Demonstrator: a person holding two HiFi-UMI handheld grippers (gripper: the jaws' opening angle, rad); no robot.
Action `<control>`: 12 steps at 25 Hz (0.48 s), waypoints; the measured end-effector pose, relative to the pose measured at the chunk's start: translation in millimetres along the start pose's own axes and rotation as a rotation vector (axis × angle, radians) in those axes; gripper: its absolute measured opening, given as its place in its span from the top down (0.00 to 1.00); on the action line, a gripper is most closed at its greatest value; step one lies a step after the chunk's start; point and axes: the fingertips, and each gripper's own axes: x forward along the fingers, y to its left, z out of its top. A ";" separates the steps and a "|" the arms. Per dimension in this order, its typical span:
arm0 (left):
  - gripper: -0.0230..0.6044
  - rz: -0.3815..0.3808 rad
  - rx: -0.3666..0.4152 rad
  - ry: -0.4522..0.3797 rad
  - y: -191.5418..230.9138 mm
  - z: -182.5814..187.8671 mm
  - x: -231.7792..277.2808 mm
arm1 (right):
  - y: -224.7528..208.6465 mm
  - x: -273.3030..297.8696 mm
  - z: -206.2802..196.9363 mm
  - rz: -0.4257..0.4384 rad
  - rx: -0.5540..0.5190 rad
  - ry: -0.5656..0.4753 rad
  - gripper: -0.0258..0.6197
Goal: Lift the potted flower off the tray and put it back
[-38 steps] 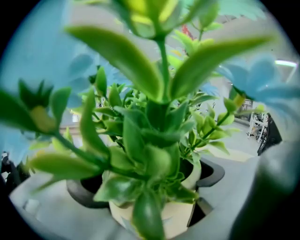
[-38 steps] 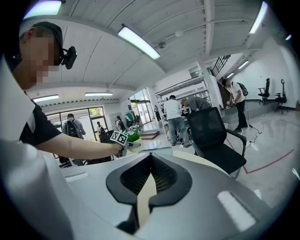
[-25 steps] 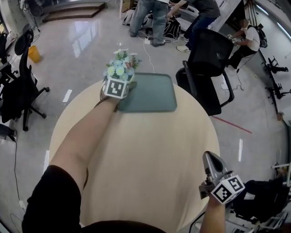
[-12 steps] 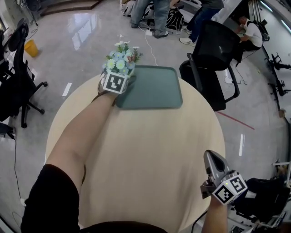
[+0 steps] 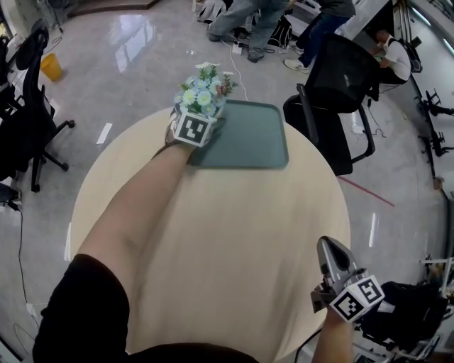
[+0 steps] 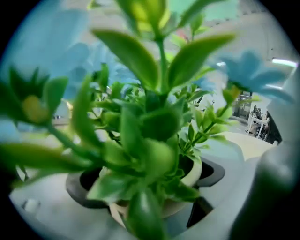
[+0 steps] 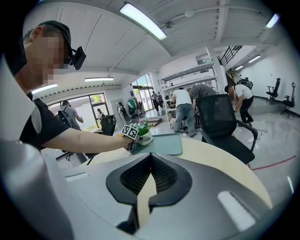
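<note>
A glossy grey floor (image 5: 135, 49) lies round a round beige table (image 5: 234, 234); people (image 5: 248, 18) stand at the far side of the room.

At far left a black chair (image 5: 28, 120) stands on the floor, well apart from the table. The person's bare left arm (image 5: 135, 213) reaches across the table to its far edge. There the left gripper (image 6: 145, 185) is closed on the flower (image 5: 204, 88): its dark pads (image 6: 77, 190) press either side of the cream pot (image 6: 200, 171), and green leaves and pale blue blooms fill that gripper's view. The plant stands upright at the far left corner of the green tray (image 5: 248, 138). Whether the pot rests on the tray or hangs just above it cannot be told.

The rest of the tray is bare. Just beyond the table on the right stands a second black chair (image 5: 340, 78).

At the near right edge of the table the right gripper (image 7: 150, 161) points toward the tray, well apart from it. Its jaws are together at the tips and hold nothing.
</note>
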 end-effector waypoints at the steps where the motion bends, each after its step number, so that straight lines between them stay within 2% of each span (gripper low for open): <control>1: 0.11 -0.008 -0.009 0.028 -2.4 -4.9 0.9 | 0.7 -1.7 0.7 -0.002 -0.001 -0.001 0.94; 3: 0.11 -0.020 -0.011 0.058 -6.1 -12.5 0.0 | 1.3 -6.0 1.9 -0.007 -0.004 -0.002 0.94; 7: 0.08 -0.040 0.006 0.046 -9.3 -13.7 -7.8 | 2.0 -14.2 4.9 -0.015 -0.007 -0.006 0.94; 12: 0.07 -0.041 -0.017 0.046 -6.1 -16.8 -29.7 | 10.7 -22.4 11.0 -0.012 -0.016 -0.013 0.94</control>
